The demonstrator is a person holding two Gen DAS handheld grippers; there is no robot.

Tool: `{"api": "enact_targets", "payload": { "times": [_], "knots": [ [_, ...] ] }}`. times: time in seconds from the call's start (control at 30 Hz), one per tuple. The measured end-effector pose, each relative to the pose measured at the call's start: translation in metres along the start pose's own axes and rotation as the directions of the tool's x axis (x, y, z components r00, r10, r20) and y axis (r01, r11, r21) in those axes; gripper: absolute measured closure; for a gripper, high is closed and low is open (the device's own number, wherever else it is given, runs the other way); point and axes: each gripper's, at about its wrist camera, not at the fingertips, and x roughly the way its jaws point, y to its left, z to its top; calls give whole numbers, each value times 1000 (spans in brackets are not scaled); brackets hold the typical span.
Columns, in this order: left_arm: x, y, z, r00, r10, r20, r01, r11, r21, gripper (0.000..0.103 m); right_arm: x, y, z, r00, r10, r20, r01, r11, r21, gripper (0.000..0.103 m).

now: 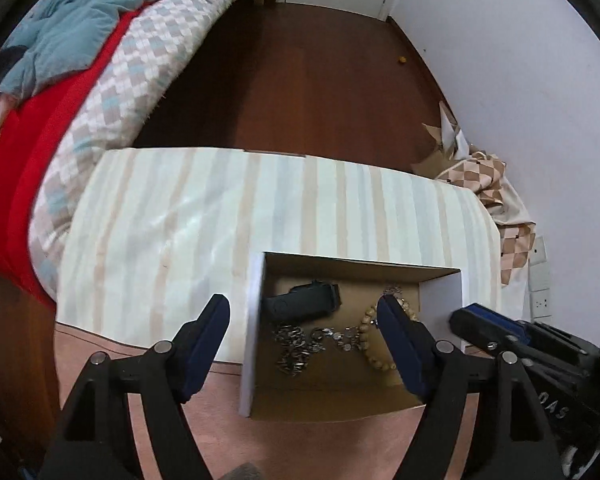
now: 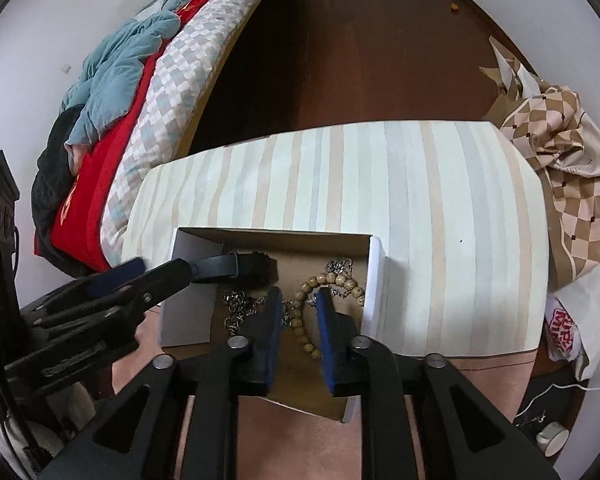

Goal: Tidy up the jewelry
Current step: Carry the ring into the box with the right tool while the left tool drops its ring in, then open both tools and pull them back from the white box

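Right gripper [image 2: 298, 300] gapes over bead bracelet [image 2: 332, 280] inside box [image 2: 374, 280].

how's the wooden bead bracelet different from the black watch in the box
The bead bracelet is tan, a loop of round beads; the black watch is dark, a flat strap.
The bracelet lies by the right wall of the box; the watch lies at the back left.
The right tool hangs open over the bracelet, not over the watch.
Both rest on the box floor.

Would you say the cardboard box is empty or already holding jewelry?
Holding jewelry: inside the cardboard box lie a beaded bracelet, silver chains and a black watch.
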Motion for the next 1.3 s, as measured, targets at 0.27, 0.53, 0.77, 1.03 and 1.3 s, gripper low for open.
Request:
{"api": "enact_targets", "payload": {
  "times": [0.27,0.53,0.77,1.03,1.3],
  "knots": [
    [-20,12,-17,991,112,70,-113,993,16,4,-26,3,-17,991,-117,64,118,993,-18,55],
    [-32,16,-53,978,181,108,-183,983,12,0,-35,14,-51,920,-378,105,384,923,-41,3],
    [-65,11,-77,974,174,143,-178,984,15,0,-65,28,-81,902,-407,145,412,911,-8,1],
    [-137,-1,-110,951,171,256,-182,983,18,0,-139,60,-118,872,-410,268,426,905,-2,1],
    [-206,-8,-140,927,154,342,-162,987,-5,0,-215,90,-157,842,-381,381,417,909,-12,1]
  ]
}}
